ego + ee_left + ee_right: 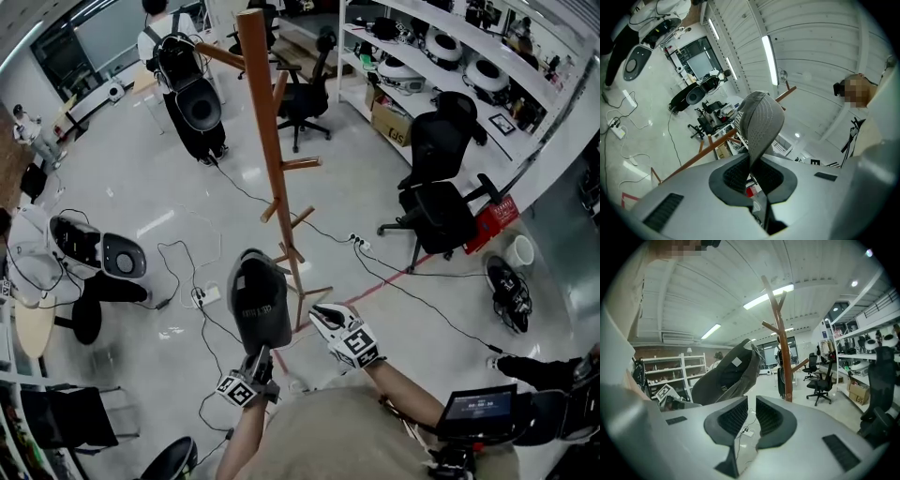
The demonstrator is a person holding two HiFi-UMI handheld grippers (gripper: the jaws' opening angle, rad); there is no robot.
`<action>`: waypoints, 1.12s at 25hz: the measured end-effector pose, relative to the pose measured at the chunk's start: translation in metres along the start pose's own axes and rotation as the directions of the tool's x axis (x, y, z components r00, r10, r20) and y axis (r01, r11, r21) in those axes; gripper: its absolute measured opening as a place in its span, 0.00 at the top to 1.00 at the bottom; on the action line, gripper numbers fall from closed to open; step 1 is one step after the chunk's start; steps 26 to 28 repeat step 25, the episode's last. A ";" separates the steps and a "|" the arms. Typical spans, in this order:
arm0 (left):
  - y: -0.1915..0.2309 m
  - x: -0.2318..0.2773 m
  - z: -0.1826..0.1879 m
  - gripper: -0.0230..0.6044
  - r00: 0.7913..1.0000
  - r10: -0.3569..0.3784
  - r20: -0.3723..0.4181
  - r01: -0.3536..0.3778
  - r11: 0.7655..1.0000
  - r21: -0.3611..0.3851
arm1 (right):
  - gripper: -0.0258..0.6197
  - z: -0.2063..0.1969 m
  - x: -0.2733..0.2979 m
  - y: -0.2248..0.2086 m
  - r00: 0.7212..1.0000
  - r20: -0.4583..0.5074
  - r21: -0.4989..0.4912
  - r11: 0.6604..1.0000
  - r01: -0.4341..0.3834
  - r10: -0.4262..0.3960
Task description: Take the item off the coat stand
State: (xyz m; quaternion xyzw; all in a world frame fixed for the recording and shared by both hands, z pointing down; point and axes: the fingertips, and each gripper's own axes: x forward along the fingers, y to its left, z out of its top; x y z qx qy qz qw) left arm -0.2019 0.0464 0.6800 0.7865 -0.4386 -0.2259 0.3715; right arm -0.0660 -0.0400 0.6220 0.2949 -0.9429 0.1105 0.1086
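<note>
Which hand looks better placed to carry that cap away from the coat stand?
Left. The left gripper grips the cap by its brim, clear of the coat stand; the right gripper is empty.

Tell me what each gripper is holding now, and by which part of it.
The left gripper holds the dark cap by its brim, pinched between the jaws. The right gripper holds nothing.

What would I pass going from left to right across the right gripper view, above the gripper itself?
white shelf unit → dark cap → wooden coat stand → black office chair
</note>
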 end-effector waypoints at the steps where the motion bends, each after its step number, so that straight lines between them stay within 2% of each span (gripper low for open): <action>1: -0.001 -0.001 0.000 0.91 1.000 0.000 0.001 0.000 1.000 0.000 | 0.87 -0.001 0.000 0.000 1.000 -0.006 -0.013 1.000 0.006 -0.006; 7: -0.002 -0.008 0.015 0.91 1.000 0.018 0.020 -0.018 0.999 0.027 | 0.90 0.015 0.000 0.003 0.999 0.040 -0.027 0.999 0.020 -0.019; 10: -0.003 -0.004 0.046 0.91 0.998 0.034 0.057 -0.039 0.995 0.093 | 0.92 0.046 -0.008 0.002 0.994 0.111 0.003 1.000 0.020 -0.020; 15: -0.024 0.021 0.140 0.91 0.988 0.021 0.150 -0.056 0.971 0.231 | 0.93 0.092 -0.028 0.003 0.978 0.210 0.071 0.997 -0.014 -0.001; 20: -0.062 0.069 0.267 0.91 0.957 -0.005 0.289 -0.092 0.943 0.321 | 0.93 0.122 -0.036 0.005 0.957 0.288 0.080 0.995 -0.066 0.040; 23: -0.090 0.100 0.341 0.91 0.930 -0.026 0.366 -0.129 0.911 0.393 | 0.94 0.130 -0.040 0.010 0.944 0.323 0.092 0.990 -0.108 0.073; 25: -0.109 0.121 0.387 0.91 0.910 -0.044 0.413 -0.163 0.877 0.452 | 0.94 0.133 -0.043 0.013 0.938 0.335 0.096 0.987 -0.131 0.092; 28: -0.109 0.121 0.387 0.91 0.910 -0.044 0.413 -0.163 0.877 0.452 | 0.94 0.133 -0.043 0.013 0.938 0.335 0.096 0.987 -0.131 0.092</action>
